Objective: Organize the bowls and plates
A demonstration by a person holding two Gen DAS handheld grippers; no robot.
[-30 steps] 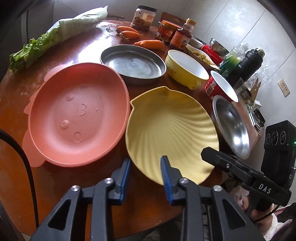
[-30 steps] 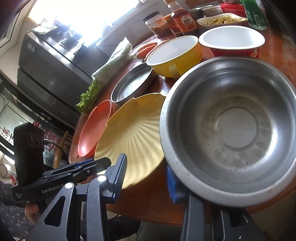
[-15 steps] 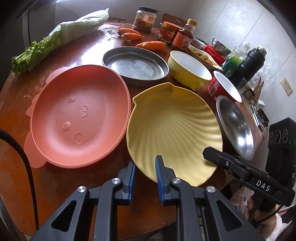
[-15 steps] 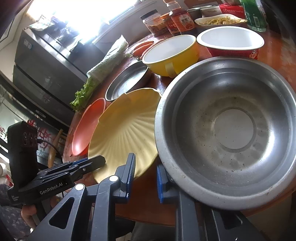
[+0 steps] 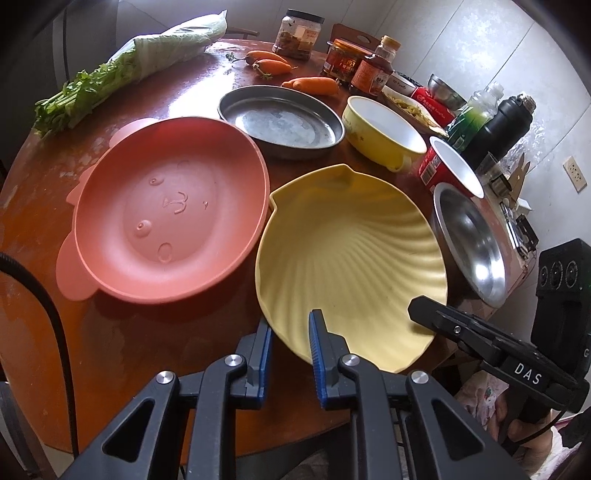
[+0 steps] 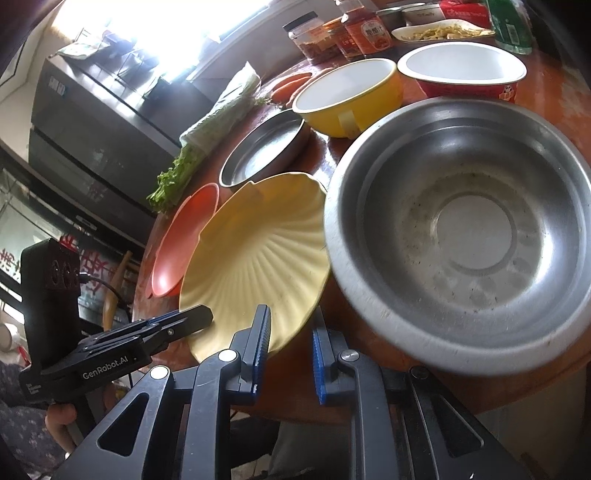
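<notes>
- With its jaws straddling the near rim of the yellow shell plate, the left gripper stands narrowly parted, one pad over the rim and one outside; whether it pinches yet, I cannot tell.
- Over on the right, the right gripper is slightly open at the table edge, gripping nothing, just short of the steel bowl and the yellow plate's corner.
- Risk now: that thin sloped rim could slip from the pads, or a lift could knock the pink plate, which touches it on the left.
- The steel bowl sits close to the near table edge; a nudge might tip it off.
- Room is tight: plates crowd edge to edge, the metal pan and yellow bowl just beyond.
- Farther off, carrots and jars fill the back; open wood shows only at the near left.
</notes>
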